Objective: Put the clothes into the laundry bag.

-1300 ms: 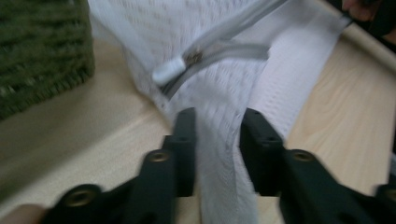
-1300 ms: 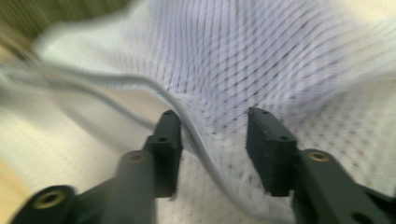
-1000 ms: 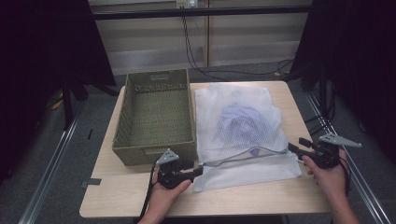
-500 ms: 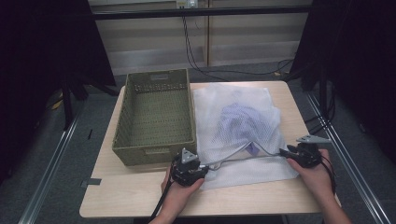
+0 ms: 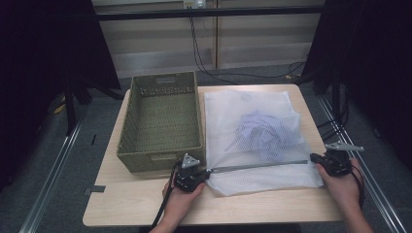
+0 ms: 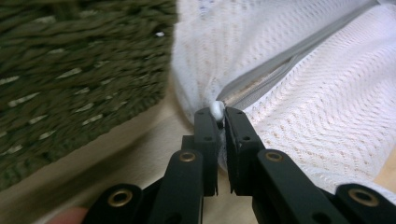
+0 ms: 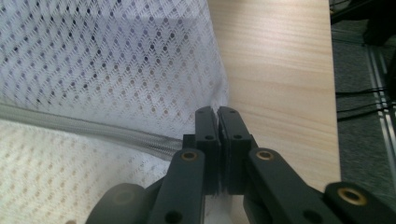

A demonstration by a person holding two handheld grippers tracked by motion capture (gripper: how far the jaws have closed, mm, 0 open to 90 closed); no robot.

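- Left gripper point(image 6: 220, 119) jaws just closed in, pinched on the small white zipper end point(image 6: 216, 110) of the mesh laundry bag point(image 6: 327, 107); white tab visible between the tips, pads pressing it.
- Right gripper point(image 7: 217, 116) jaws also just closed, nearly together, mesh edge of the bag point(image 7: 102, 65) caught between them at the bag's right end.
- Grey zipper strip point(image 7: 70, 123) runs from the right gripper's tips leftward across the bag; in the high view the zipper point(image 5: 260, 166) stretches straight between the two grippers.
- High view: left gripper point(image 5: 206, 173) at the bag's near left corner, right gripper point(image 5: 313, 159) at the bag's near right edge; a hand behind each.
- Bag point(image 5: 252, 104) lies flat on the table point(image 5: 272, 204), white mesh, bluish bundled fabric point(image 5: 265, 131) inside, near the bag's middle.
- Olive woven basket point(image 5: 127, 133) just left of the bag, its right wall touching or just beside the bag's left edge; cannot tell which.
- Basket's near right corner point(image 6: 79, 60) sits just left of the left gripper, apart from the jaws.
- Bare wooden tabletop point(image 7: 280, 60) to the right of the bag, beyond the right gripper.
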